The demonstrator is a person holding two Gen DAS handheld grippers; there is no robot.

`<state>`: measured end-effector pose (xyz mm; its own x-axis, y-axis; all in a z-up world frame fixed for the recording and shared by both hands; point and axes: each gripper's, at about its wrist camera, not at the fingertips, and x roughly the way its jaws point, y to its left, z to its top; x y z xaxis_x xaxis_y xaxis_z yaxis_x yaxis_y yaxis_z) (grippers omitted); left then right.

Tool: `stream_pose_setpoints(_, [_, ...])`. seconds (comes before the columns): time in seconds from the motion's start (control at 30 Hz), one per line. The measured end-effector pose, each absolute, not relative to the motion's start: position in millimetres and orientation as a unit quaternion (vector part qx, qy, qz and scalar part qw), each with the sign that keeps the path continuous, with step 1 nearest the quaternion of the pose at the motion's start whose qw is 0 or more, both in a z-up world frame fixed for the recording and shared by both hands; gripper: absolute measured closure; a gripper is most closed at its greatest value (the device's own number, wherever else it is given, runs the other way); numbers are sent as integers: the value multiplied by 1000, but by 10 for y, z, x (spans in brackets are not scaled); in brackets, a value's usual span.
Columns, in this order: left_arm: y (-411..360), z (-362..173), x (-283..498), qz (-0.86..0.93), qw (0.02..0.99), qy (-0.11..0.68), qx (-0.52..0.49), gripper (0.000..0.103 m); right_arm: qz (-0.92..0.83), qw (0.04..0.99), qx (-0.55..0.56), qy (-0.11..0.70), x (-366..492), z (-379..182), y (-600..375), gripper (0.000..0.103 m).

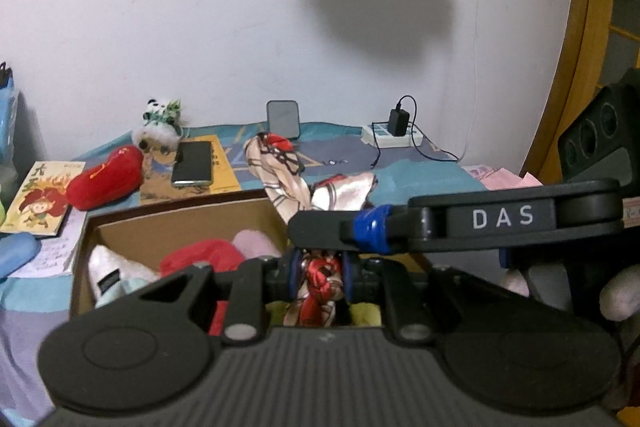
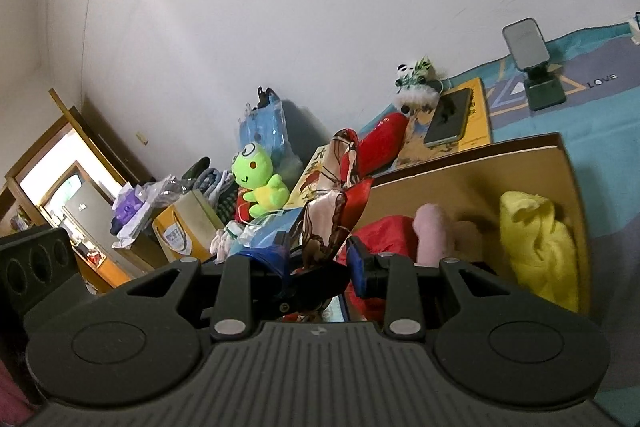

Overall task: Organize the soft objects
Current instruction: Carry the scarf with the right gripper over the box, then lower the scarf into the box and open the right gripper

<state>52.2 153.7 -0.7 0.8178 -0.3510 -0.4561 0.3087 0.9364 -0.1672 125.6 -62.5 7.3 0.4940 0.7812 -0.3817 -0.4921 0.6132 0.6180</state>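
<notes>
The left gripper [image 1: 320,283] had its blue-padded fingers [image 1: 347,277] nearly closed on a bunched part of a silky cream-and-red patterned scarf [image 1: 320,285], which ran up from the fingers in a long fold toward the far side, above an open brown cardboard box [image 1: 176,217]. The right gripper [image 2: 320,259] reached in from the right of the left wrist view, its fingers [image 2: 358,267] likewise almost together and pinching another part of the same scarf [image 2: 326,223], so the cloth was held between the two grippers over the box. Inside the box lay a red soft item [image 1: 204,257], a pale pink plush piece [image 1: 256,243], a white soft item [image 1: 106,267] and a yellow fluffy cloth [image 2: 538,239]. The box stood on a bed covered with a teal and grey patterned sheet [image 1: 420,175]. On the bed beyond the box lay a red plush pepper [image 1: 106,177], a black phone [image 1: 192,163] on a yellow book [image 1: 224,173], a small panda plush [image 1: 160,125], a phone stand [image 1: 283,119] and a white power strip [image 1: 390,137] with a black charger. A green frog plush [image 2: 258,179] sat among clutter to the left.
</notes>
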Motion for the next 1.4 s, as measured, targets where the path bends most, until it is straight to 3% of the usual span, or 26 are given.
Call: stream_pose_setpoints(1.4, [1484, -222, 1167, -138, 925, 355, 4, 86, 300, 865, 184, 359, 1531, -163, -344, 89])
